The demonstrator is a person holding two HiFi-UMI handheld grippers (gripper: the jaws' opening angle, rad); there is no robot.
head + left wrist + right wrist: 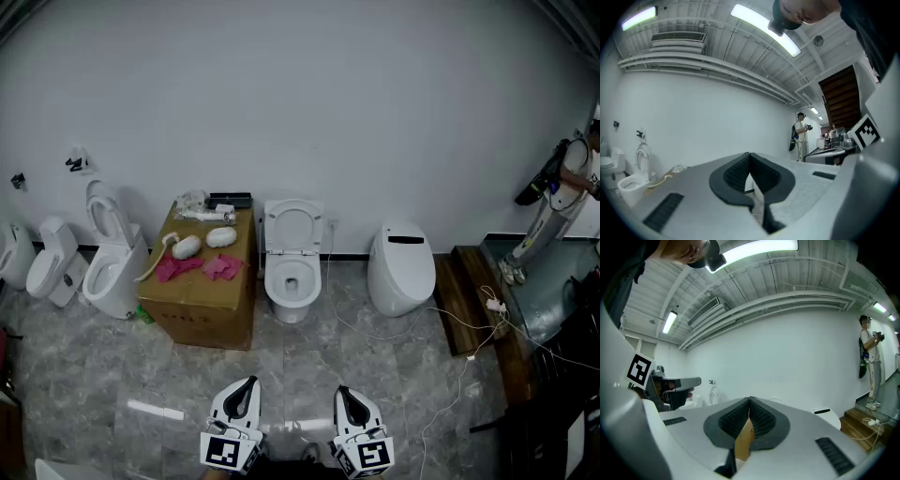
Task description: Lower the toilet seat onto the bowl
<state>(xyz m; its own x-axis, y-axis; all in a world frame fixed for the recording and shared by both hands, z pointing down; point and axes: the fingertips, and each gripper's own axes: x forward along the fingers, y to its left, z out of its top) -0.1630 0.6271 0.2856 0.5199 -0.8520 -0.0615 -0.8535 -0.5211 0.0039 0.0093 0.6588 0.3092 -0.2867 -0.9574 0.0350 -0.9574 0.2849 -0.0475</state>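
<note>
The white toilet (292,270) stands against the back wall in the head view, its seat and lid (293,226) raised upright against the wall. Both grippers are at the bottom edge, well short of it and apart from everything. My left gripper (250,382) points toward the wall with its jaws shut and nothing between them. My right gripper (342,392) is beside it, likewise shut and empty. The left gripper view shows the left gripper (749,154) with its pads together. In the right gripper view the right gripper (749,400) is closed the same way.
A cardboard box (202,286) with pink gloves and white items stands left of the toilet, with two more toilets (114,262) further left. A closed smart toilet (401,267) is at the right, then a wooden step (466,298), loose cables (450,328) and a person (561,202).
</note>
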